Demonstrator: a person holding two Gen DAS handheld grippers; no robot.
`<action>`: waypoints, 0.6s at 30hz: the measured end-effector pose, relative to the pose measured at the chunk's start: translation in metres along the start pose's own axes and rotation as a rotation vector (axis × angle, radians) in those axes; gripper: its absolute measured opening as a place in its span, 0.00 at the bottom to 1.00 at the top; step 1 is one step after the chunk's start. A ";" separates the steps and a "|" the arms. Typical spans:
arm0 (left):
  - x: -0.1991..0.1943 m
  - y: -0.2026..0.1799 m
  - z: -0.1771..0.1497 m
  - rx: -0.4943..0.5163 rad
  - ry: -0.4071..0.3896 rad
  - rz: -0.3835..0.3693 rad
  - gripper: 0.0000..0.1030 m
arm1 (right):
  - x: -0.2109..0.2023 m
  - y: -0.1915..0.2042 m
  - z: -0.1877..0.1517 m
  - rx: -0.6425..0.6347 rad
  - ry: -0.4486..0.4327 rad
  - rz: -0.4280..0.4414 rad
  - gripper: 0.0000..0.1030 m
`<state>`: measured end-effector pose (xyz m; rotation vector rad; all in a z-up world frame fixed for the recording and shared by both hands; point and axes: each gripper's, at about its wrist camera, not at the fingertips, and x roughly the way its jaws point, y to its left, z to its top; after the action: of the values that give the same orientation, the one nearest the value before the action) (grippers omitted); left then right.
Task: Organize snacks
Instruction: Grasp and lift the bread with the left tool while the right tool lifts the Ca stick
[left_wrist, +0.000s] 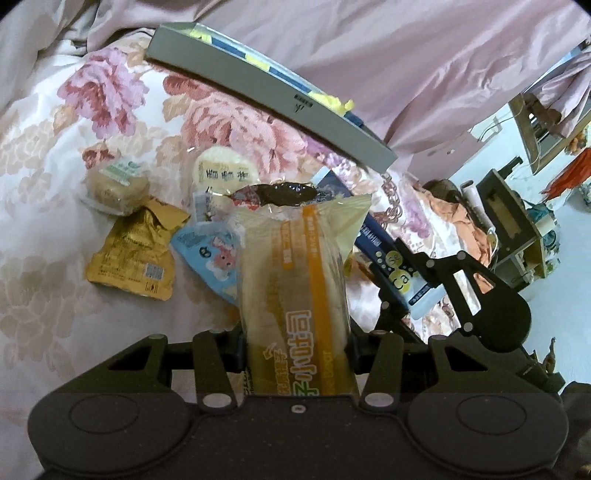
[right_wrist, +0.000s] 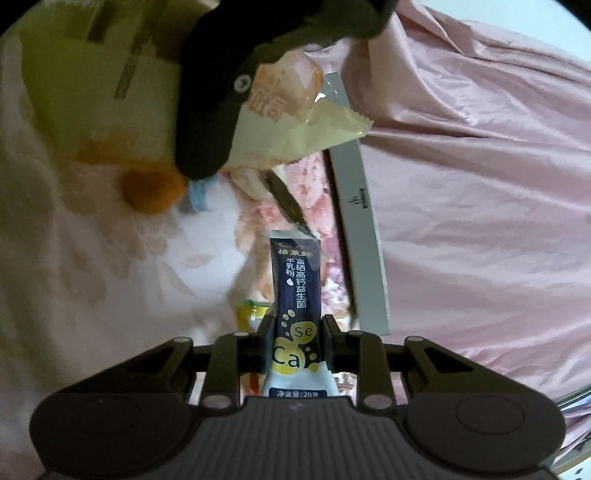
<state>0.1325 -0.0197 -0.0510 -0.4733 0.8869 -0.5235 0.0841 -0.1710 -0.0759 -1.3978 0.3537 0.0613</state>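
My left gripper (left_wrist: 295, 347) is shut on a clear bread packet with an orange stripe (left_wrist: 295, 280), held above the floral bedspread; the same packet shows in the right wrist view (right_wrist: 280, 110). My right gripper (right_wrist: 295, 350) is shut on a navy and white powder stick sachet (right_wrist: 295, 295), also seen at the right of the left wrist view (left_wrist: 391, 266). A grey box (left_wrist: 269, 96) with several snacks inside lies at the back; its side shows in the right wrist view (right_wrist: 362, 236).
Loose snacks lie on the bedspread: a gold pouch (left_wrist: 133, 254), a blue cartoon pouch (left_wrist: 210, 254), a round rice cracker (left_wrist: 221, 173), a pale pastry pack (left_wrist: 114, 184). A pink quilt (left_wrist: 406, 55) is bunched behind. Furniture and floor (left_wrist: 517, 221) show at right.
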 end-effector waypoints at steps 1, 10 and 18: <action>-0.001 0.000 0.000 -0.001 -0.007 -0.002 0.48 | 0.001 -0.001 -0.001 -0.002 -0.002 -0.015 0.28; -0.013 -0.005 0.016 -0.003 -0.126 0.008 0.48 | -0.012 -0.015 -0.004 0.047 -0.044 -0.149 0.28; -0.013 -0.017 0.066 0.003 -0.293 0.020 0.48 | -0.004 -0.041 0.004 0.155 -0.099 -0.254 0.28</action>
<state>0.1762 -0.0136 0.0028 -0.5231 0.6091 -0.4240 0.0910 -0.1738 -0.0355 -1.2708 0.0946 -0.1041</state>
